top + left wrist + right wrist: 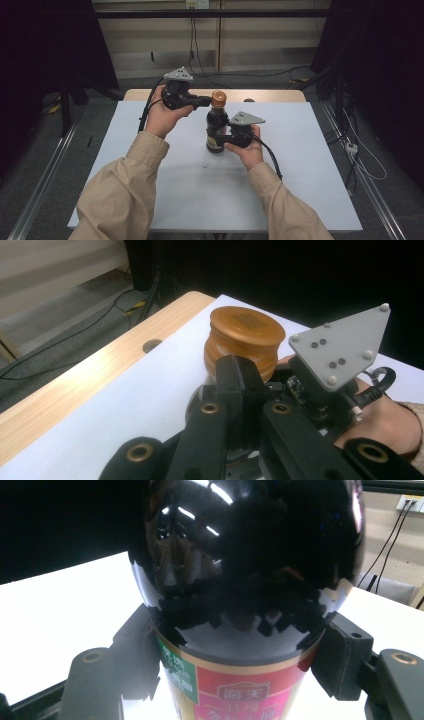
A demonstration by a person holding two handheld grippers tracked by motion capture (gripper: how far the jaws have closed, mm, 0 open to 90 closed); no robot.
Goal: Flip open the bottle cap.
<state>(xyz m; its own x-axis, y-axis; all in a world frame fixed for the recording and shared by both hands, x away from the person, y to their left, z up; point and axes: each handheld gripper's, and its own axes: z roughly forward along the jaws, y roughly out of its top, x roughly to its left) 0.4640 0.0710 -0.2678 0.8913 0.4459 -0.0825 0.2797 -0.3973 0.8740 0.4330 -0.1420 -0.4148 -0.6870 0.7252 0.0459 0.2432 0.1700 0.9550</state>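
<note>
While the right claw (220, 136) clamps the bottle (216, 131), the left claw (206, 101), seemingly together, meets its cap (218, 98).

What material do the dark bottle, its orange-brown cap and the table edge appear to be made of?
Bottle: probably glass or hard glossy plastic; its dark surface mirrors the room lights sharply. The printed label looks like paper or film.
Cap: likely moulded plastic, smooth with a soft sheen and ridged side.
Table edge: wood or wood-look laminate, showing pale grain; the top is matte white.
</note>
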